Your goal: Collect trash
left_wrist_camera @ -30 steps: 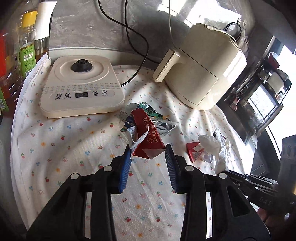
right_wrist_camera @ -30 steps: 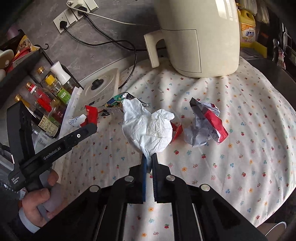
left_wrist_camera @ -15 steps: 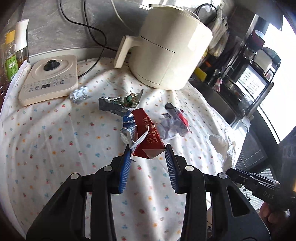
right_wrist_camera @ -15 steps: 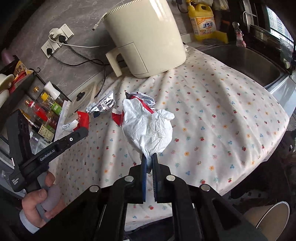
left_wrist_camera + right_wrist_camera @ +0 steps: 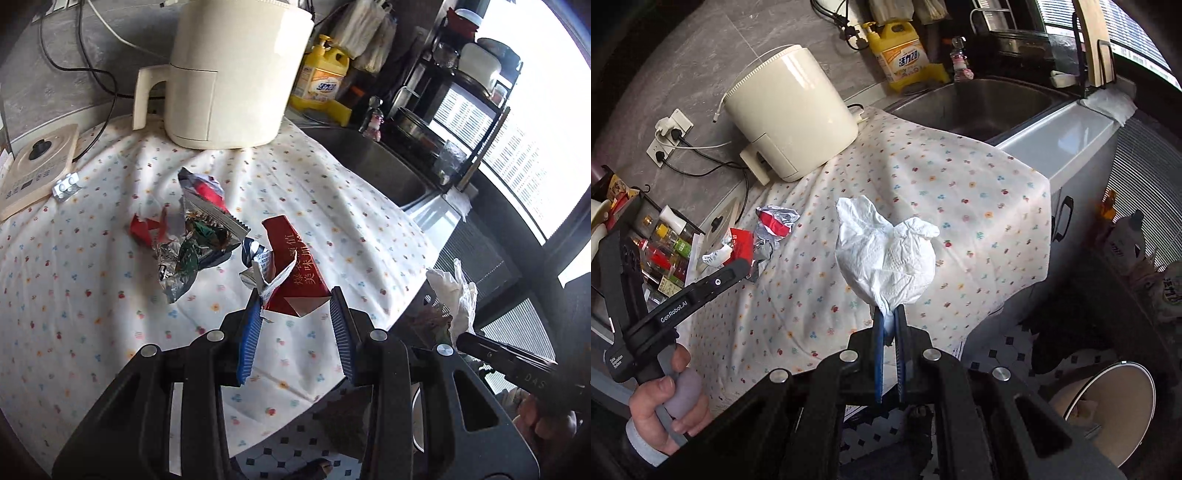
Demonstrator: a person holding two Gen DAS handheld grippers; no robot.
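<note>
My left gripper [image 5: 295,317] is shut on a red snack wrapper [image 5: 291,266] with white torn bits, held above the front edge of the flowered tablecloth [image 5: 92,295]. My right gripper [image 5: 890,328] is shut on a crumpled white tissue [image 5: 886,251], held out past the table's edge over the floor. On the cloth lie a silver and green foil wrapper [image 5: 195,243], a small red scrap [image 5: 142,227] and a crumpled grey and red wrapper [image 5: 203,188]. A round bin [image 5: 1108,402] with a light inside stands on the floor at the lower right.
A cream air fryer [image 5: 229,74] stands at the back of the table, with an induction cooker [image 5: 37,166] and a pill blister [image 5: 66,186] to its left. A steel sink [image 5: 979,103] and yellow detergent bottle [image 5: 901,55] lie to the right. Sauce bottles [image 5: 661,251] crowd the left.
Both grippers have swung right and back from the middle of the table toward its front right edge, each carrying its trash. The bin has come into the right wrist view.
</note>
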